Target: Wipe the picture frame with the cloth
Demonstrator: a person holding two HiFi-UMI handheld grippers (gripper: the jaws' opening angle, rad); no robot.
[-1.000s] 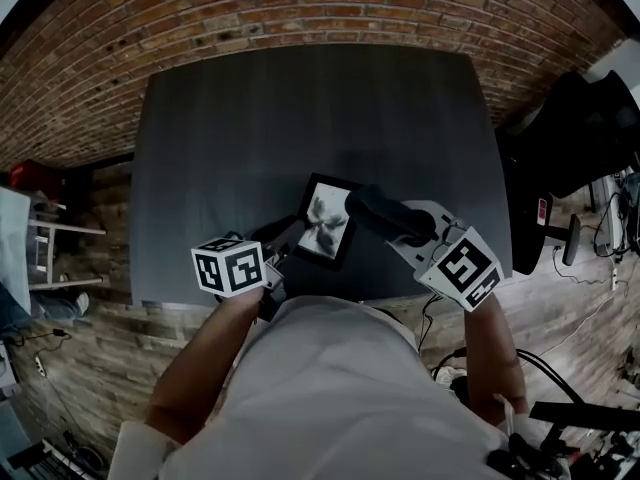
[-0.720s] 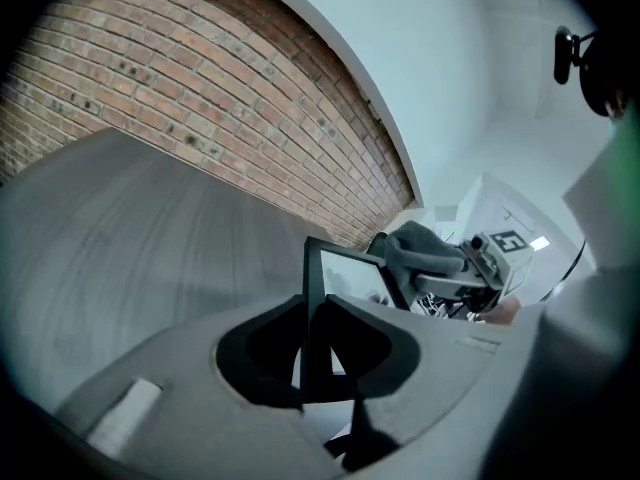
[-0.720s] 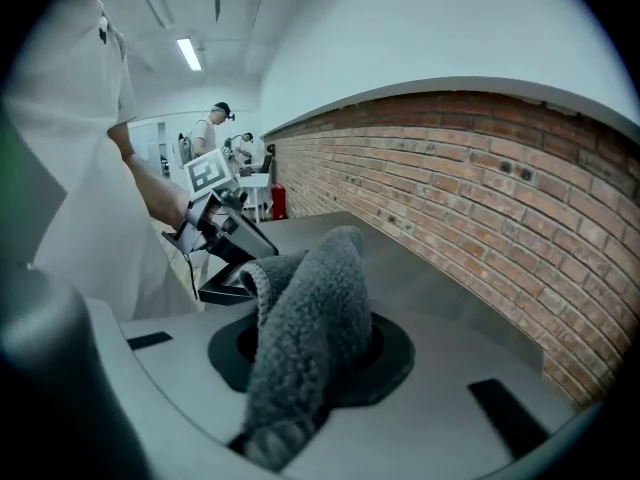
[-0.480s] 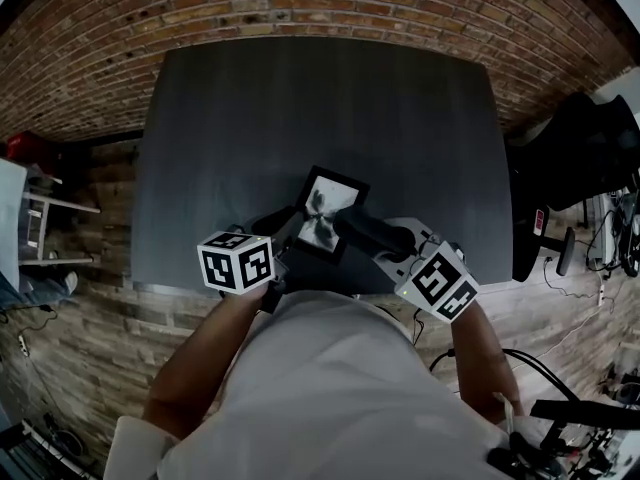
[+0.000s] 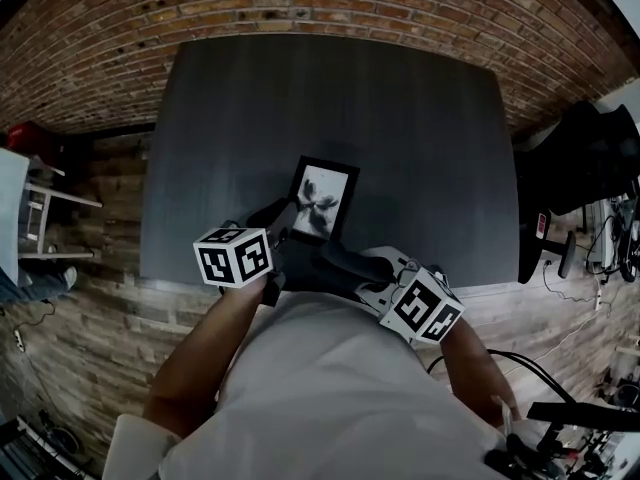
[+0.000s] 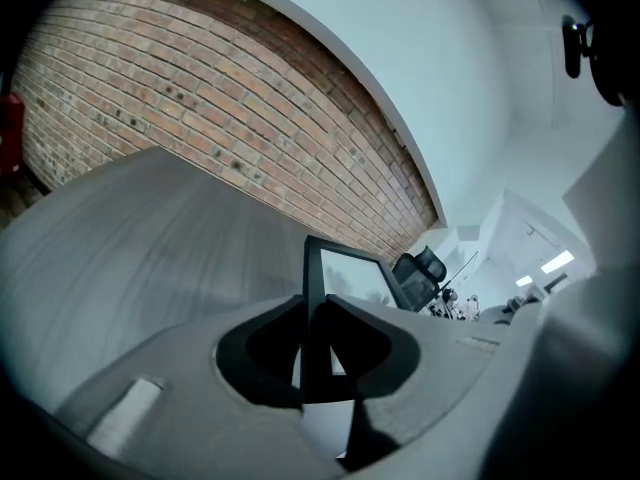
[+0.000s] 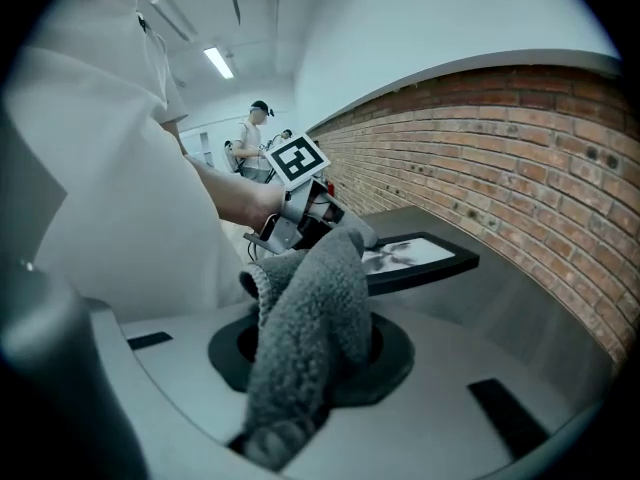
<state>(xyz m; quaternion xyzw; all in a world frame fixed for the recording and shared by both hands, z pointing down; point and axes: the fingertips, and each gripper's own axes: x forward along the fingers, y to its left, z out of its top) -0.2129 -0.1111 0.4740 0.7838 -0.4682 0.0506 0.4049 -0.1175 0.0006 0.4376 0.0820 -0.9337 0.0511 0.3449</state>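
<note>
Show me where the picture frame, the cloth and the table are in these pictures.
picture frame (image 5: pixel 322 200), head view, on the printed image at its middle.
cloth (image 7: pixel 305 338), right gripper view, on the grey fold at its middle.
table (image 5: pixel 400 118), head view, on the bare dark top beyond the frame.

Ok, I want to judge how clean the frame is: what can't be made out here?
- Smears on the picture frame: too small in the head view, seen nearly edge-on in the left gripper view.
- The frame's near end: behind the cloth in the right gripper view.
- Its lower part: behind the left gripper in that gripper's view.
</note>
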